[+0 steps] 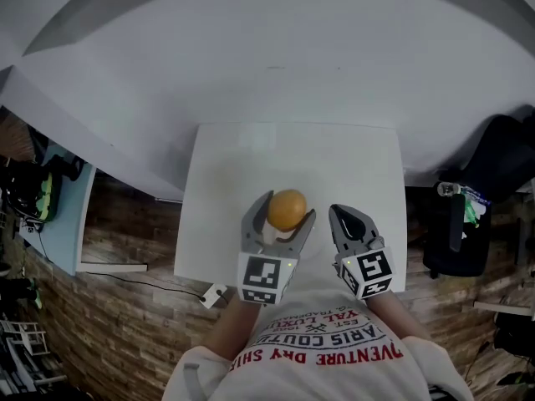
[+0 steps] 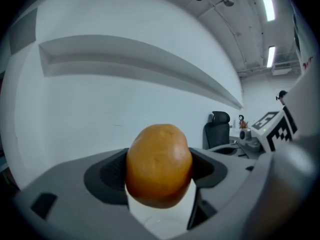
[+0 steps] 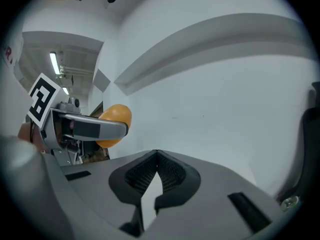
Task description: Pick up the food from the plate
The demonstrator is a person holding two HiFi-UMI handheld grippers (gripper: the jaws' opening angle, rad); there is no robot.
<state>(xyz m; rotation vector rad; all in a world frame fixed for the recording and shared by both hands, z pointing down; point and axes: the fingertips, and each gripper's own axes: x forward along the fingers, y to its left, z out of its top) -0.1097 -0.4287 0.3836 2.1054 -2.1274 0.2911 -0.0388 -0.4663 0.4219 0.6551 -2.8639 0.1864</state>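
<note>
T-shirt [image 1: 322, 345] at 6; L gripper [image 1: 285, 210] fingers clamp potato [image 2: 159, 164] mid-girth. Looks firm, smooth, could slip. R gripper [image 1: 343, 214] fingers closed, empty, at 3.

Food [image 2: 159, 164] covers the inner faces of the left fingers [image 2: 102, 176]; bench [image 1: 217, 224] near edge partly hides behind the shirt [image 1: 322, 349].

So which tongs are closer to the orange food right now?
Left. The left tongs are clamped on the orange food, holding it between them. The right tongs are shut on nothing, off to the food's right and not touching it.
</note>
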